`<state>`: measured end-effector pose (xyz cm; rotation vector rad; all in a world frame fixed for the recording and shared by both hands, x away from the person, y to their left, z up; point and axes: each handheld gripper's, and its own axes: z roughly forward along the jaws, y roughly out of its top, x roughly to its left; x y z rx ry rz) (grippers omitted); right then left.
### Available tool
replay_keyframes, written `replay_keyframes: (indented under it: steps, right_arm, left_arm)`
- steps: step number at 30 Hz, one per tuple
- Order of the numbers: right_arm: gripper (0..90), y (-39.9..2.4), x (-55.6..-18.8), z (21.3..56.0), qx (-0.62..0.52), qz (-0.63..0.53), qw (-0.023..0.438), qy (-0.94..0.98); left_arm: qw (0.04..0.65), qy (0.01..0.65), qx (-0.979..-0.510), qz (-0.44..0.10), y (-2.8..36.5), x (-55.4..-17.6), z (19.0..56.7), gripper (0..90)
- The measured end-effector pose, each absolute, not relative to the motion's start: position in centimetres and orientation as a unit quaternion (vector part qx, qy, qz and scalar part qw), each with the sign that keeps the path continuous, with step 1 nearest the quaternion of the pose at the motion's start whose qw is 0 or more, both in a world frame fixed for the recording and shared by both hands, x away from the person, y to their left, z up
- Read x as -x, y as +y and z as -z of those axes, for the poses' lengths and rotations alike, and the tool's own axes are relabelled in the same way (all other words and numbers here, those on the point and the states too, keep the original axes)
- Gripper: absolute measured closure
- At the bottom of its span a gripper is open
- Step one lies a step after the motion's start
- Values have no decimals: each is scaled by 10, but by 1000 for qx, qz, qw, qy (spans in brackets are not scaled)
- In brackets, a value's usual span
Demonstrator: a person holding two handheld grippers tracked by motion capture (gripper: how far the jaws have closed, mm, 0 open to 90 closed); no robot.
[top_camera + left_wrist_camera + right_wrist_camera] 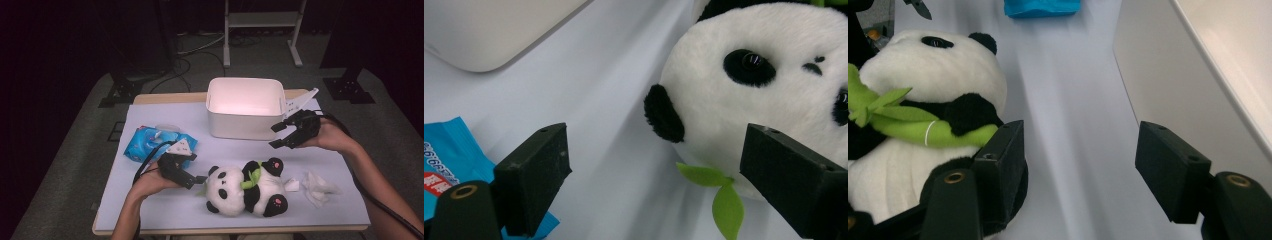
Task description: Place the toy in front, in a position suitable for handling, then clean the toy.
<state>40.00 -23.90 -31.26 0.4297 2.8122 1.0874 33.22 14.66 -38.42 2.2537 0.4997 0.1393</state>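
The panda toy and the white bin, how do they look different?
The panda toy is soft, furry and black-and-white with a green bamboo sprig; the white bin is plain, smooth and rigid. The panda toy lies on its back near the front edge; the white bin stands upright farther back. Both rest on the white table cover.

A white-covered table (150, 210) is seen bearing everything. A white rectangular plastic bin (246, 107) is placed at the far middle. A blue soft pack of wet wipes (150, 142) is laid to its left, nearer the front. A black-and-white plush panda holding a green bamboo stalk (247, 189) is laid before the bin, near the front edge. A crumpled white tissue (317, 187) is found just right of the panda.
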Motion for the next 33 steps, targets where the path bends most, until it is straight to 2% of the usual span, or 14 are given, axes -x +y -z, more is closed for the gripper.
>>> replay_keyframes:
  steps: [33]
  right_arm:
    - [354, -184, -425, 289, -92, -350, 43, 931]
  left_arm:
    - [403, 214, -888, -59, 161, -327, 383, 113]
